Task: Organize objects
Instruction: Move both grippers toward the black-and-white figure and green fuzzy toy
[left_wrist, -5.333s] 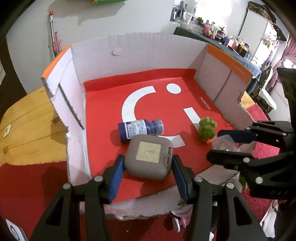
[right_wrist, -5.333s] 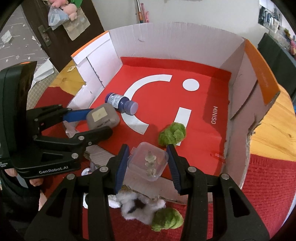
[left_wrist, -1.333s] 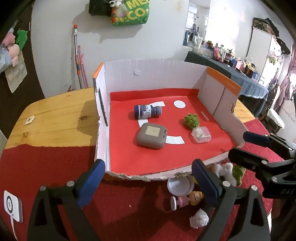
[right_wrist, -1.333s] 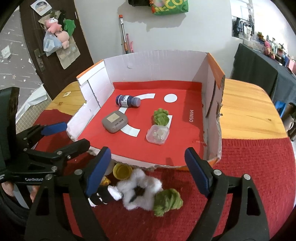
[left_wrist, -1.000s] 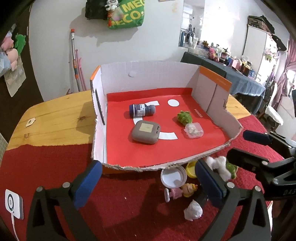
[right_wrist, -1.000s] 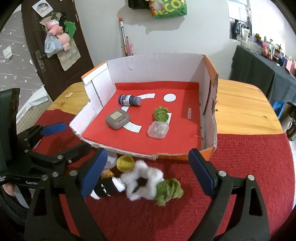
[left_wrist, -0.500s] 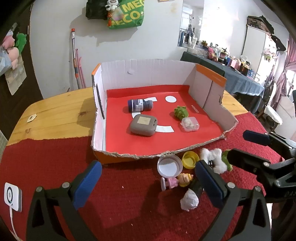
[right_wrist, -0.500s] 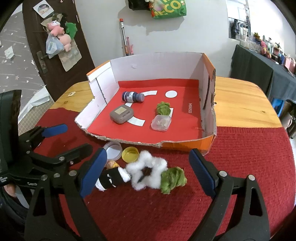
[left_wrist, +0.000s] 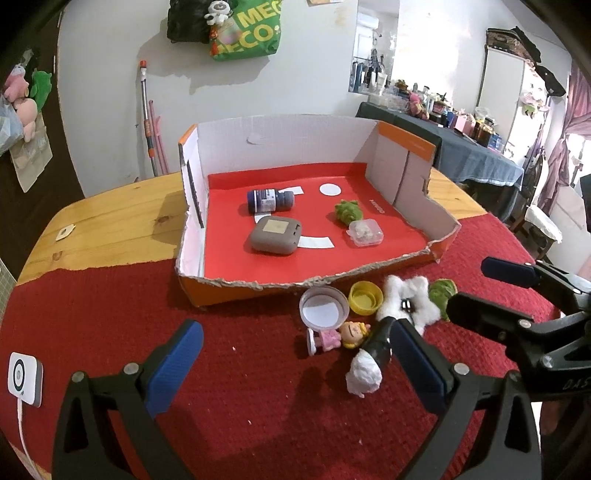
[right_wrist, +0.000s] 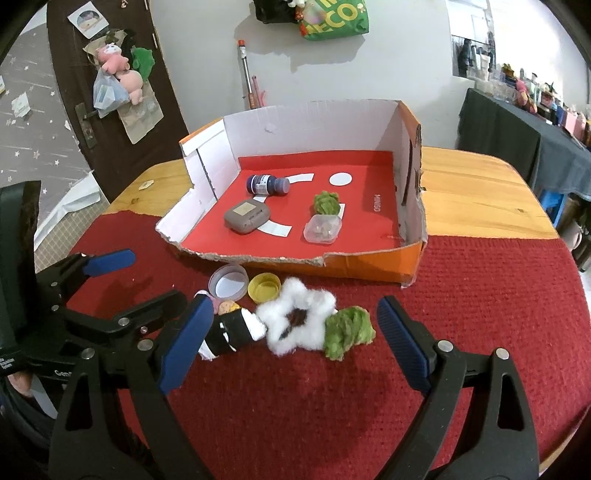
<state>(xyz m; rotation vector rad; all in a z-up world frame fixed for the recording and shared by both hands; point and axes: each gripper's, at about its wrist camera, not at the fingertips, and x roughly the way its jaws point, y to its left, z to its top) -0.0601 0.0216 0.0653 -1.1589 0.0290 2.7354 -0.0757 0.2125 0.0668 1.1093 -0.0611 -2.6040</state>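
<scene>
Red cloth (right_wrist: 461, 314) covers the near part of the wooden table (right_wrist: 476, 184), filling the lower half of both views. On it, centre frame, stands the cardboard box (left_wrist: 284, 147), white inside, orange outside, with a red floor and a torn low front wall.

Both grippers hover over the cloth short of the box. The left gripper (left_wrist: 295, 365) sits at the bottom of its own view, jaws spread wide and pinching nothing. The right gripper (right_wrist: 295, 339) fills the bottom of its view, jaws likewise wide apart with nothing pressed between the pads.

Inside the box, a grey rounded case (left_wrist: 275, 235) lies centre-left, with a dark blue bottle (left_wrist: 269, 200) on its side just behind it. To the right are a green fuzzy ball (left_wrist: 348, 211) and, just in front of it, a small clear plastic box (left_wrist: 365, 232).

On the cloth before the torn wall lie the loose things: a white fluffy star (right_wrist: 295, 321), a second green fuzzy lump (right_wrist: 347, 332) touching its right side, and a black-and-white tube (right_wrist: 229, 334) at its left. Behind them sit a clear round lid (right_wrist: 228, 282), a yellow cap (right_wrist: 264, 288) beside it, and a small pink doll (left_wrist: 338, 336) lying near the lid.
</scene>
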